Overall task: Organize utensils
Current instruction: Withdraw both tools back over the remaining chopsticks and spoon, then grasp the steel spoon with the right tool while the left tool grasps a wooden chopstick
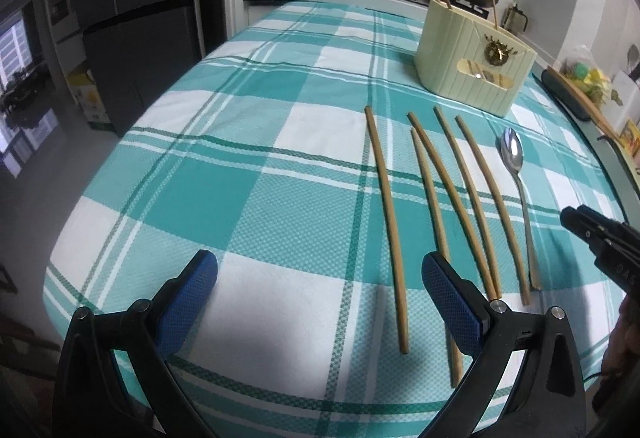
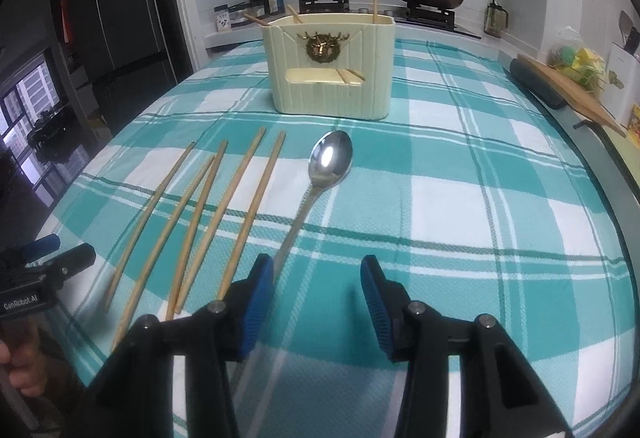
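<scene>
A: Five chopsticks (image 1: 386,222) are laid on the checked cloth (image 1: 224,173), roughly side by side, their far tips turned toward the cream utensil holder (image 1: 472,57); a metal spoon (image 2: 320,181) is placed just to their right, bowl toward the holder, well short of it.

B: Is anything held?

A: Nothing is seen between the pads; the left gripper (image 1: 320,278) is spread wide above the near ends of the chopsticks, one stick showing in the gap between its blue pads (image 1: 192,302) and another passing behind the right-hand pad; whether anything is touched cannot be told. The right gripper (image 2: 318,292) is kept partly apart above the cloth; the spoon's handle runs behind its left pad, and contact cannot be judged.

B: What writing can be read?

A: "GenRobot.AI" is printed in white on the left gripper's body where it shows at the edge of the right wrist view; a few digits are marked on the right gripper's body in the left wrist view, but they are too blurred to be read.

B: And the holder?

A: A gold stag-head emblem (image 2: 326,45) is fixed on its front; a few chopsticks are already stood inside, tips showing over the rim and ends glimpsed through the front window.
</scene>
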